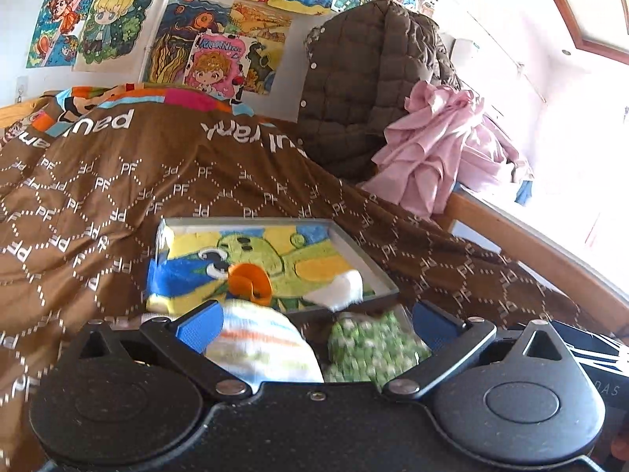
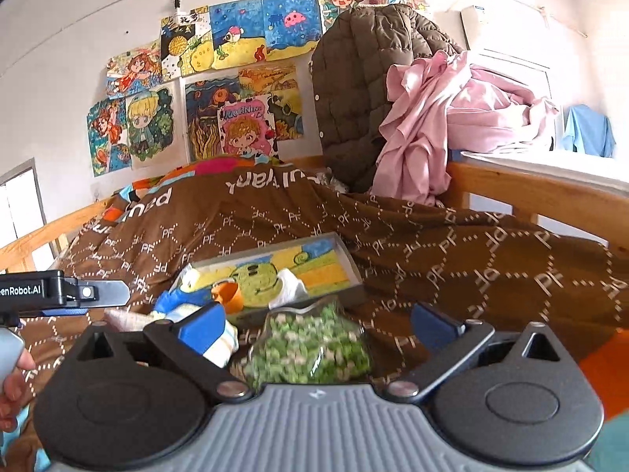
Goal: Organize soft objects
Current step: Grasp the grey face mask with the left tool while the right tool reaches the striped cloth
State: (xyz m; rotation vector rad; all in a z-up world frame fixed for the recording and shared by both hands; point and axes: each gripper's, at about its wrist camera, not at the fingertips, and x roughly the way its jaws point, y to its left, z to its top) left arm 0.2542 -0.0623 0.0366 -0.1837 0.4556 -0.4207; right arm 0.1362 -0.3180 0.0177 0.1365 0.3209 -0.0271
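- Left tool (image 1: 314, 316): blue fingers spread wide, pinching nothing; the striped sock (image 1: 267, 344) and the green bag (image 1: 373, 348) sit between them, near the camera.
- Right tool (image 2: 318, 320): also spread wide, with the green bag (image 2: 310, 348) in the gap; whether it touches either finger I cannot tell.
- Both lie on the brown bed cover (image 1: 118, 196), just this side of the tray (image 1: 365, 253), which has a painted picture on its bottom.
- Inside the tray: an orange cup (image 1: 251, 277), a white cloth piece (image 1: 342, 285) at the near right, and a blue and yellow cloth (image 1: 173, 279) at the near left.
- Striped sock: judged light, limp and bunched up (blurred, so the folds are unclear). Pinch the thickest bunched part, since a loose edge would likely slip out.
- Green bag: looks like clear film around green and white bits. Likely light, squashy and a bit slippery. Take it across the middle or by the gathered top on the far side.
- The bed cover is soft too, so a low pinch could catch it along with the item.
- Brown jacket (image 1: 365, 90) and pink cloth (image 1: 436, 145) are piled far right, well apart from the tools.
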